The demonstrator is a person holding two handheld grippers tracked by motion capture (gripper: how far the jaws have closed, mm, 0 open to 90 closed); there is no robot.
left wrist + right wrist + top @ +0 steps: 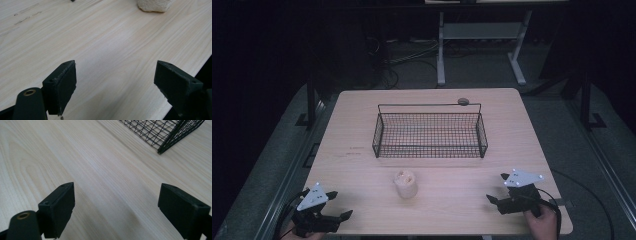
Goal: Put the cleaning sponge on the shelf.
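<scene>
A pale, rough-surfaced cylinder-like object (405,184) stands on the wooden table (362,125), in front of a black wire basket (430,133). My left gripper (339,205) rests at the table's front left corner, jaws wide open with nothing between them; the pale object (153,6) lies far ahead at the top of its view. At the front right my right gripper (498,188) is also open and holds nothing. A corner of the basket (165,132) shows at the upper right of the right gripper view.
A small round grey knob (463,101) sits on the basket's raised handle at the far side. Beyond the table stands the white frame of another desk (479,35), with cables on the floor. The table's front edge runs close under both grippers.
</scene>
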